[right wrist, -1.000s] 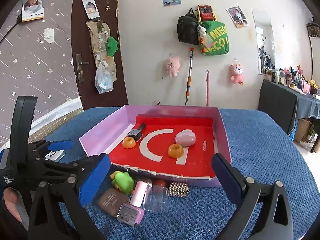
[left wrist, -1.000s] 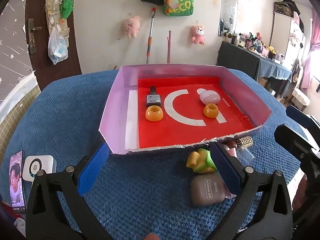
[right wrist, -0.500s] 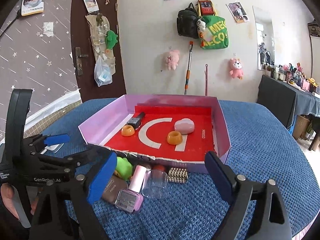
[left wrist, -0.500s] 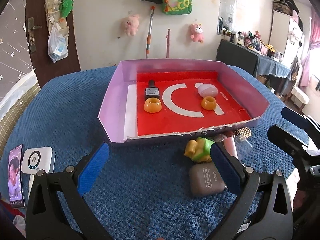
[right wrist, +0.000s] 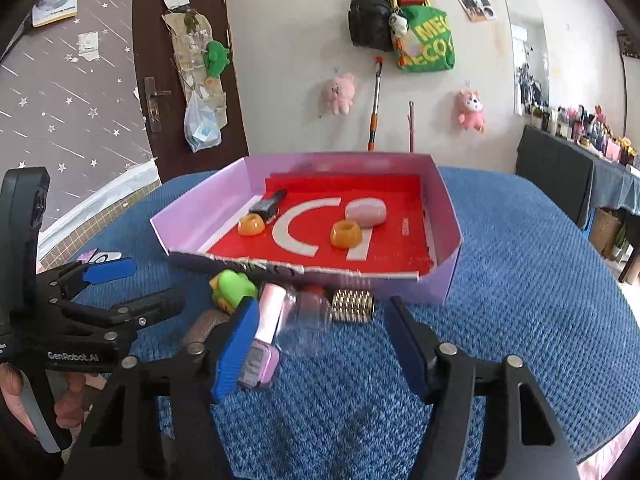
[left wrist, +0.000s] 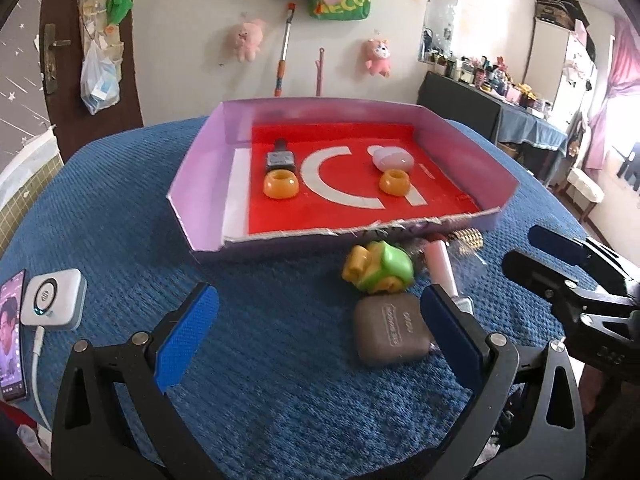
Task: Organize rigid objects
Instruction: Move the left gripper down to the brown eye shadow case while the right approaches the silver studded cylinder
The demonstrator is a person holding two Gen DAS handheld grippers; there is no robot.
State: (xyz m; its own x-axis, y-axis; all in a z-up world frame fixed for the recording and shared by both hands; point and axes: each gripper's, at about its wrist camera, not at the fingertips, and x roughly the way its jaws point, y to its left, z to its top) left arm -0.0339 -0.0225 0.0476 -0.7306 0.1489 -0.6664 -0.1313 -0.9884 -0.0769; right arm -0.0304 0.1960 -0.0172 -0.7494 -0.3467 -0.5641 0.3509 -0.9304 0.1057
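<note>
A shallow cardboard tray [right wrist: 448,216] with lilac walls and a red floor is sitting on the blue textured tablecloth [right wrist: 520,280]; inside it are lying two orange rings [right wrist: 346,234], a pale pink oval case [right wrist: 366,212] and a dark nail-polish bottle [right wrist: 269,206]. Just outside the tray's torn near wall a cluster is waiting — a green-and-yellow toy [left wrist: 378,267], a brown earbud case [left wrist: 390,330], a pink nail-polish bottle [right wrist: 264,334] lying on its side, a clear plastic bottle [right wrist: 308,320], blurred, and a studded metallic cylinder [right wrist: 354,306]. The right gripper [right wrist: 320,350] is hovering over this cluster, jaws spread wide and gripping nothing, its left pad overlapping the pink bottle in view; contact cannot be told. The left gripper [left wrist: 316,336] is likewise gaping wide and empty — its right pad is sitting just beside the brown case. A phone [left wrist: 12,346] and a white device [left wrist: 54,304] are lying at the table's left edge.
</note>
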